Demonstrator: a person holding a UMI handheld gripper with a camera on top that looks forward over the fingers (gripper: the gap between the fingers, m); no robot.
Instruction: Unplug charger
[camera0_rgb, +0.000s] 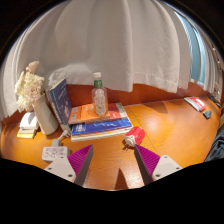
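step: approach, judged, nothing grasped yet | gripper (113, 160): fingers spread apart, nothing held between them | charger (55, 153): white block seen near the desk's (165, 125) front edge, beside the left finger | next: gripper to be swung left and closed on it

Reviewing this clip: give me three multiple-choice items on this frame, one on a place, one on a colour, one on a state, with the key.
1. Where does the clear bottle stand?
A. on the stacked books
B. between the fingers
C. on the power strip

2. What colour are the finger pads?
A. green
B. magenta
C. yellow

3. How is the gripper?
A. shut on the bottle
B. shut on a book
C. open, holding nothing

Key: 1 A, its base rests on the stacked books; 2 B, both inner faces show magenta; 3 C, bare desk shows between the fingers.
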